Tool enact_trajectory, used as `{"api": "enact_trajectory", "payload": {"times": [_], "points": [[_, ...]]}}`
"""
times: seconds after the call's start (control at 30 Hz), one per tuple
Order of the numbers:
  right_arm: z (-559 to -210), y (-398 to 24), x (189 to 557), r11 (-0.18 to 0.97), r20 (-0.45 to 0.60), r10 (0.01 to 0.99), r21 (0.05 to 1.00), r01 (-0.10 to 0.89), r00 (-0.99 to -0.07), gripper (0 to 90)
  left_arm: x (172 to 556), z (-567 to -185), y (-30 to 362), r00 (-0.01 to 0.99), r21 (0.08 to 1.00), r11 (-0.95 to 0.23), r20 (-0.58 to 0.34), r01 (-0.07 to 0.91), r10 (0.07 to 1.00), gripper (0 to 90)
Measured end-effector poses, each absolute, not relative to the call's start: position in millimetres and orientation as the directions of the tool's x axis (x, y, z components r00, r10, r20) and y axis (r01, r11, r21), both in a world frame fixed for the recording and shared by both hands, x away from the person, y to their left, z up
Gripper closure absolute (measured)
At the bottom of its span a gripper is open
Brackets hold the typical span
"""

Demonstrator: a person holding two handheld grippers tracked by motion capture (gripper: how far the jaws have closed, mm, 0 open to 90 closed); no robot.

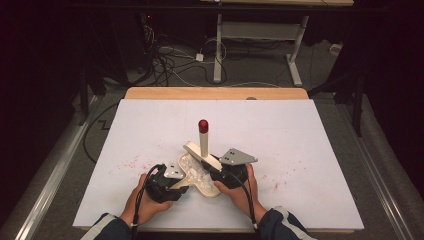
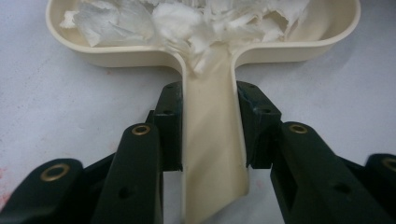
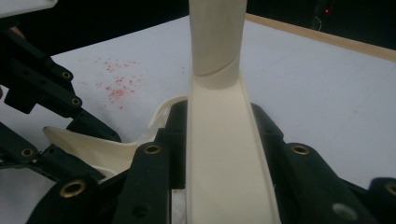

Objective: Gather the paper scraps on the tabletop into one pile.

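White tabletop [image 1: 310,150]: left gripper [image 2: 212,135] clamps dustpan [image 2: 116,49] handle; right gripper [image 3: 219,140] clamps brush [image 1: 202,156] above it. Sweep gently, keeping dustpan flat.

A lab or test room is shown. A table [image 1: 310,150] is covered with a white sheet, and black curtains [image 1: 45,45] are hung all around it. Many cables [image 1: 170,62] are left tangled on the grey floor [image 1: 260,70] past the table's far edge, beside a white desk frame [image 1: 260,30].
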State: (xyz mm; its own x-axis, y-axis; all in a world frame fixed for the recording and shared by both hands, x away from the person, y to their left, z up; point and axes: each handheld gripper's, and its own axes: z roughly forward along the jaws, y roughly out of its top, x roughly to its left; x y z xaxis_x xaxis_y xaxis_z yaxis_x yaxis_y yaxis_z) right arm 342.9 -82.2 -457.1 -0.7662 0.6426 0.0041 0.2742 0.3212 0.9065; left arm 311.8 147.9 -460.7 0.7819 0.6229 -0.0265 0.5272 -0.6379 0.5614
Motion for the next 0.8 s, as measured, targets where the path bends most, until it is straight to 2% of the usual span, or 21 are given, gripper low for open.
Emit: {"api": "enact_trajectory", "payload": {"times": [0.6,0.8], "points": [[-429.9,-111.1,347.8,0.241,0.023,0.685,0.936,0.257,-0.728,67.5,311.8,-460.9,150.1,0.784,0.561,-0.642,-0.02,0.523,0.621,63.1],[-426.5,-121.2,349.9,0.229,0.051,0.683,0.932,0.28,-0.729,67.5,311.7,-460.8,150.6,0.783,0.559,-0.642,-0.02,0.524,0.622,63.1]]}}
